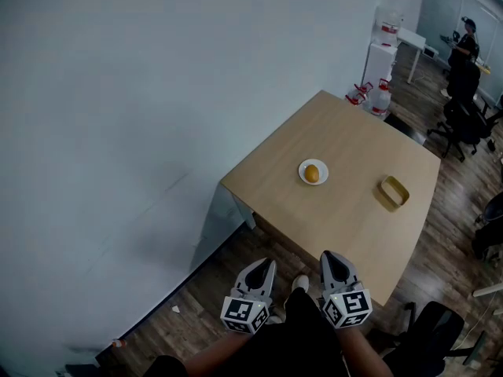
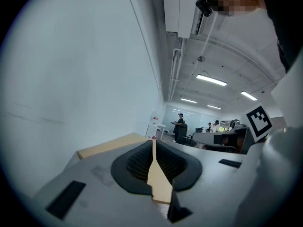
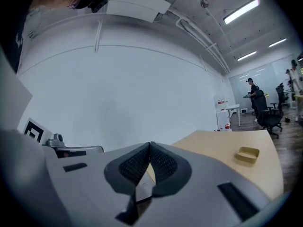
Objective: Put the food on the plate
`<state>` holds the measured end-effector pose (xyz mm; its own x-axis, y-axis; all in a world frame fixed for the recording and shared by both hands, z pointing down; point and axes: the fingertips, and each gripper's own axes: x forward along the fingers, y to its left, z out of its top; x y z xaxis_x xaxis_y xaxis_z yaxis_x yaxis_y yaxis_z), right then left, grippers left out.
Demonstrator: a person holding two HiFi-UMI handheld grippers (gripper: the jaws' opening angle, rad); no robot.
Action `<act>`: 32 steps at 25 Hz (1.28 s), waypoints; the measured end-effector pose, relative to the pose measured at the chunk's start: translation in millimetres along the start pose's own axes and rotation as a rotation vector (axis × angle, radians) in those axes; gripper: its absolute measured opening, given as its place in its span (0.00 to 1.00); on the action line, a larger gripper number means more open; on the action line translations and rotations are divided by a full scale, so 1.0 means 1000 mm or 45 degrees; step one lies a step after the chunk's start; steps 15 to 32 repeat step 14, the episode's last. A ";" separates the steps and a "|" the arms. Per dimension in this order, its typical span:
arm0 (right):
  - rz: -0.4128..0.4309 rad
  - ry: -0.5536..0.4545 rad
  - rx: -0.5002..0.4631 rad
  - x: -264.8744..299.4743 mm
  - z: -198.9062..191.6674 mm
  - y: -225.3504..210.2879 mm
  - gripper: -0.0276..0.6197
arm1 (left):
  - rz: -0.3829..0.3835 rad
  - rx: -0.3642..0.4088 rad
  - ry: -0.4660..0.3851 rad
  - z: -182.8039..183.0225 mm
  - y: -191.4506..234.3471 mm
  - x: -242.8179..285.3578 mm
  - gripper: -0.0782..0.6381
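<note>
Food is seen already on the white plate, mid tabletop. A yellow tray lies apart from the plate, toward the right edge, and appears empty.

The left hand-held gripper and right hand-held gripper are held side by side short of the near tabletop edge, over the floor. Both are pressed together, with nothing pinched.

The task is judged done, with the step in hand being to stand clear. For that to be done well, both hand-held grippers should be held level and shut, off the tabletop edge, so the plate is not jolted. The food should be checked as resting inside the rim, not overhanging. No regrasp appears to be needed.
</note>
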<state>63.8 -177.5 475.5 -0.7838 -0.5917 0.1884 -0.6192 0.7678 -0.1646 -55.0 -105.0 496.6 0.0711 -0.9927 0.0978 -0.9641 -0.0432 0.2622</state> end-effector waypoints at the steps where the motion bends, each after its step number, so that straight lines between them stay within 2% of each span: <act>1: 0.001 -0.006 -0.001 -0.002 0.002 -0.003 0.14 | -0.008 0.008 0.005 0.001 -0.004 0.003 0.15; 6: 0.008 -0.021 0.005 -0.004 0.002 -0.002 0.14 | -0.045 0.061 0.040 0.002 -0.012 0.012 0.15; 10: -0.015 -0.044 0.032 -0.013 0.001 -0.003 0.14 | -0.056 0.082 0.029 0.005 -0.019 0.012 0.15; 32: -0.036 -0.043 0.040 -0.018 -0.005 -0.005 0.14 | -0.041 0.061 0.034 0.007 -0.021 0.009 0.15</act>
